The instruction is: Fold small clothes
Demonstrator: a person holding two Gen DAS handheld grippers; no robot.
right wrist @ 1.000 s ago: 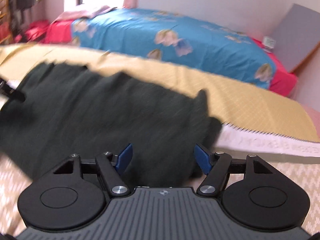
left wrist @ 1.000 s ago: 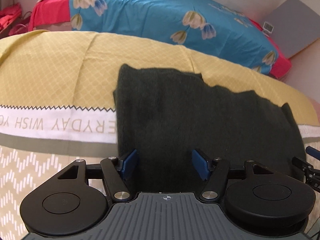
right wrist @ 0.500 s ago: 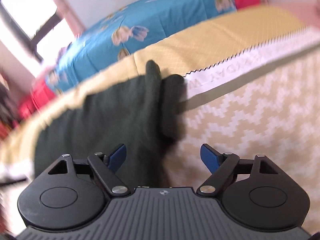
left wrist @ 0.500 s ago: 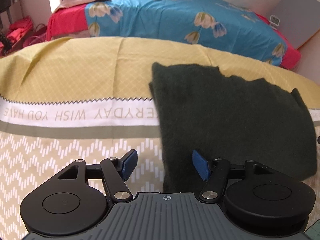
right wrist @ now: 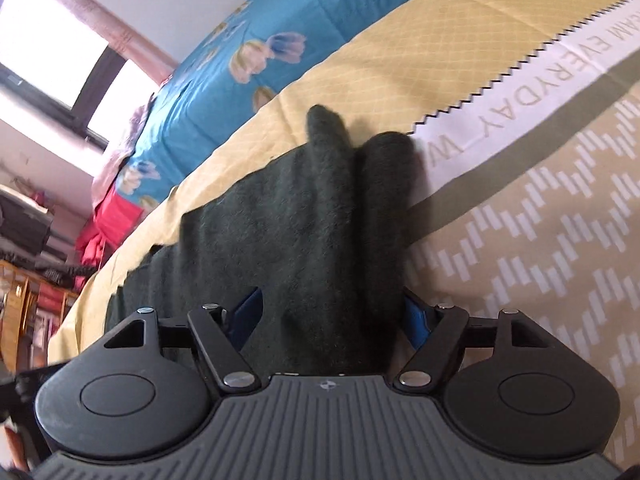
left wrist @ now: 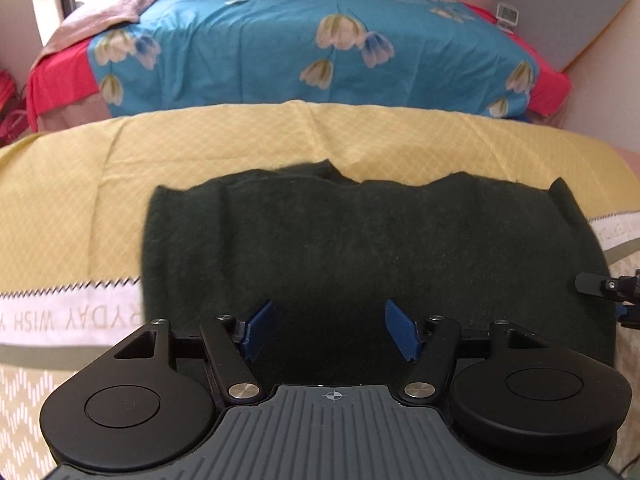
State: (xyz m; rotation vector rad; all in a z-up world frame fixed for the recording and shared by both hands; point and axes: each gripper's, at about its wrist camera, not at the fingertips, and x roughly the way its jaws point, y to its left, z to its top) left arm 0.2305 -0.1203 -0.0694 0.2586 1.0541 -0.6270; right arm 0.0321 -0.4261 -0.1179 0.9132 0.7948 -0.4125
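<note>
A dark green knitted garment lies spread flat on a yellow patterned cloth. My left gripper is open and hovers over the garment's near edge. In the right wrist view the same garment runs away from the camera, and its right edge is rolled up in a fold. My right gripper is open, tilted, and its blue pads sit on either side of that near right edge. The tip of the right gripper shows at the right edge of the left wrist view.
The cloth has a white band with lettering and a beige zigzag part. Behind it stands a bed with a blue flowered sheet and red bedding. A grey board leans at the far right.
My left gripper has swung right, from the garment's left edge to over its middle. My right gripper has moved in over the garment's right edge, which now lies between its jaws.
</note>
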